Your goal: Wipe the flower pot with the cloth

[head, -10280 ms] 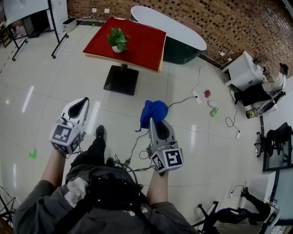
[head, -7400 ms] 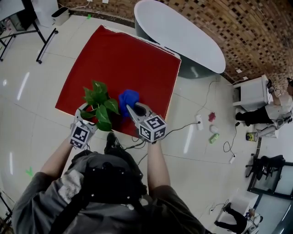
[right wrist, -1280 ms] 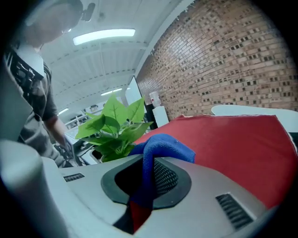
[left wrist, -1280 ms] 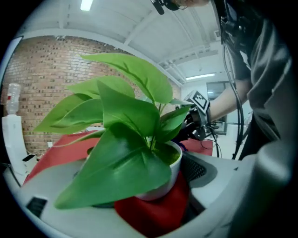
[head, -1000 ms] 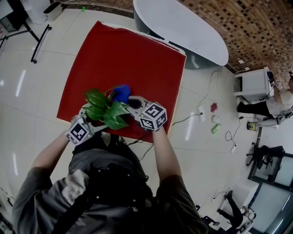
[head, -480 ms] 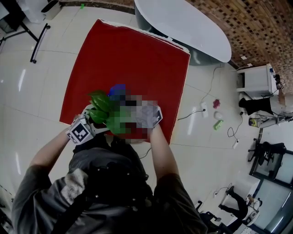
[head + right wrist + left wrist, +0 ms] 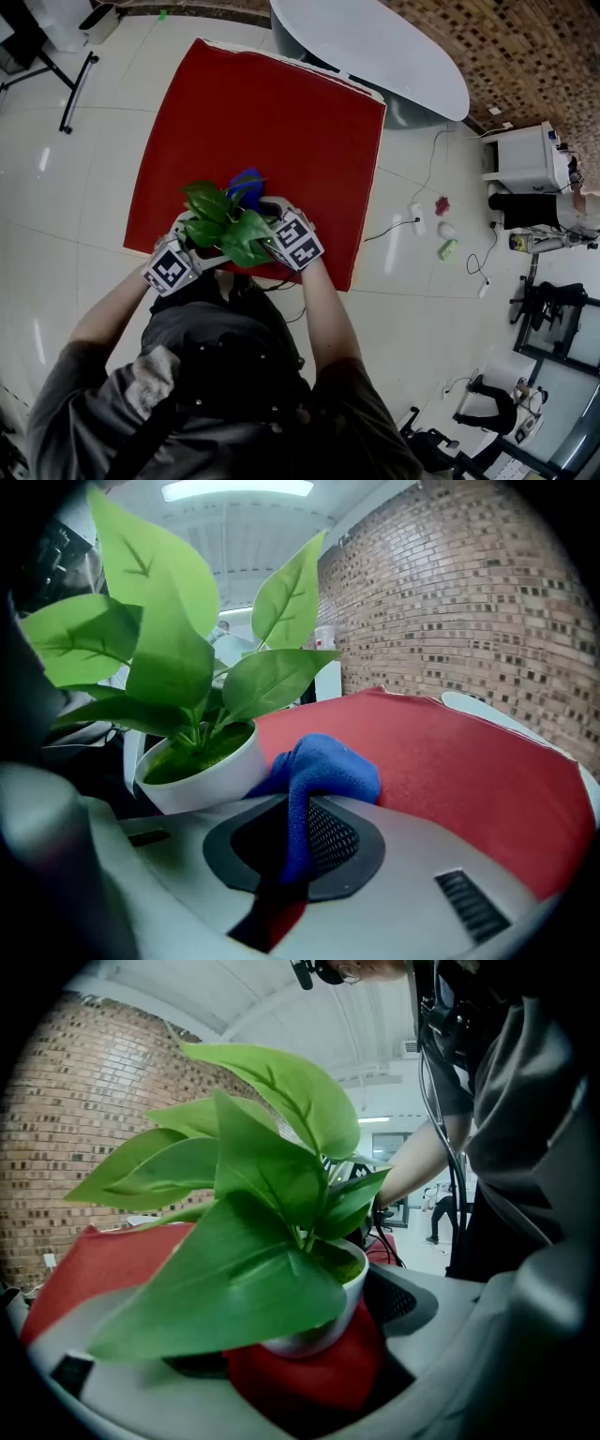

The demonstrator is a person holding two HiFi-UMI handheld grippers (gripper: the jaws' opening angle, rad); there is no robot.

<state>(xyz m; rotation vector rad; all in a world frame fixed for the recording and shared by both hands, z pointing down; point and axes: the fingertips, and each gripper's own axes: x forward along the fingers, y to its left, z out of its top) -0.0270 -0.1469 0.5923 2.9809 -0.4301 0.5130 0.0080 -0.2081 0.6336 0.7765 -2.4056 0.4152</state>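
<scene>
A white flower pot with broad green leaves is lifted over the near edge of the red table. My left gripper is shut on the pot, one jaw on each side of its wall. Pinched between the jaws of my right gripper is a blue cloth. The bunched end of the cloth presses against the side of the pot. In the head view the cloth shows just beyond the leaves, which hide both sets of fingertips.
A white oval table stands beyond the red one. Cables and small items lie on the tiled floor to the right, near a white cabinet. A black stand leg is at the left.
Since the earliest frames I have come to the table and taken hold of the pot. Over the last second the right gripper and cloth shifted slightly left along the pot.
</scene>
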